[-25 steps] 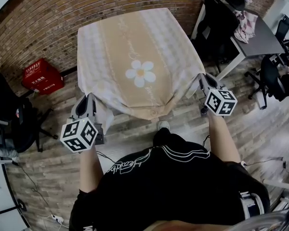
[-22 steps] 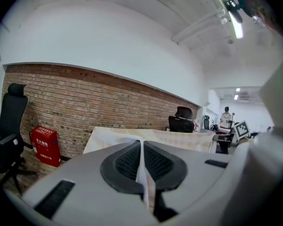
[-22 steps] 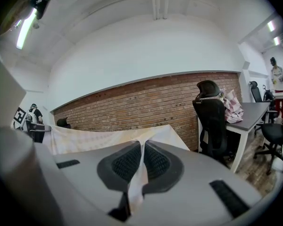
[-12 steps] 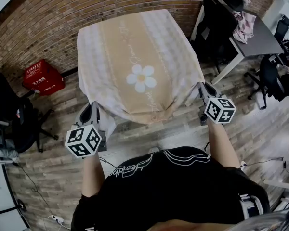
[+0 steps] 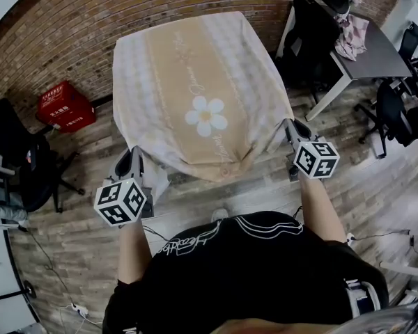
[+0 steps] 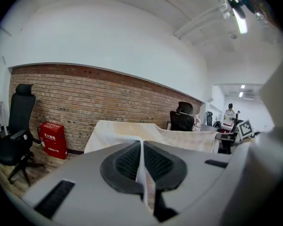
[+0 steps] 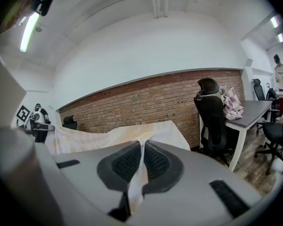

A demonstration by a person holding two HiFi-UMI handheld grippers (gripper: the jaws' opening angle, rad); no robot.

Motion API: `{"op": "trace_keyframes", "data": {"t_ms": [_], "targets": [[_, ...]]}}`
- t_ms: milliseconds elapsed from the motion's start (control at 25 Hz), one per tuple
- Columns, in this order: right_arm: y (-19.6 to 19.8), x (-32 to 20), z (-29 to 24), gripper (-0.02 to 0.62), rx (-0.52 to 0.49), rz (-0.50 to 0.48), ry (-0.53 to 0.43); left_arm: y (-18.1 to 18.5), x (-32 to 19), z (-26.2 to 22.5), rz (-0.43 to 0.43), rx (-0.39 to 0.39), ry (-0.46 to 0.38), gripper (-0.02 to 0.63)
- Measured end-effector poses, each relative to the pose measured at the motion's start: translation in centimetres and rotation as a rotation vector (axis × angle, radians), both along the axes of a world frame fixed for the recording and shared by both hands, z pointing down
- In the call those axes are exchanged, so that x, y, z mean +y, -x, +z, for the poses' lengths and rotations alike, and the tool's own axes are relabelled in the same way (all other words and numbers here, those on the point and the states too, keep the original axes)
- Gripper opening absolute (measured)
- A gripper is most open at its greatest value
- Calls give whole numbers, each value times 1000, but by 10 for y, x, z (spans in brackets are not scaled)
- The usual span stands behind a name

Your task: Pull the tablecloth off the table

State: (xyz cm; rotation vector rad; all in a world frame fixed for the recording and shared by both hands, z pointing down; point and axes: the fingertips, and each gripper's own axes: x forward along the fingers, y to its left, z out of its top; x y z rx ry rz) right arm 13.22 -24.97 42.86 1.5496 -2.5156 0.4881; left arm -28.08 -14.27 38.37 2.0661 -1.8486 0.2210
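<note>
Grey jaws sit nearest us: our left tongs [image 5: 134, 160] are clamped on the near left corner of the tablecloth [image 5: 202, 96], and our right tongs [image 5: 290, 126] on its near right corner, each pinching a thin fold of fabric between its pads. Between them the near hem sags off the bench hidden beneath. Farther on, the cloth lies over the top, its beige stripe bearing a white daisy [image 5: 206, 115]. Beyond stands a brick wall [image 5: 76, 40], with a red crate [image 5: 65, 106] at its foot.
</note>
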Motion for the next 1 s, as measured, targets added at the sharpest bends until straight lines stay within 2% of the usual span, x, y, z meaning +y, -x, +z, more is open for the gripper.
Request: {"op": "trace_keyframes", "data": {"t_ms": [160,1000], "targets": [[-5,11,-1,-2,23,-15,-7,-12,14,-2,-9,-9,5,6],[-33,51,-5,-2,-12,-25,-6,-47,53,-12,-4,-17,8,6]]}}
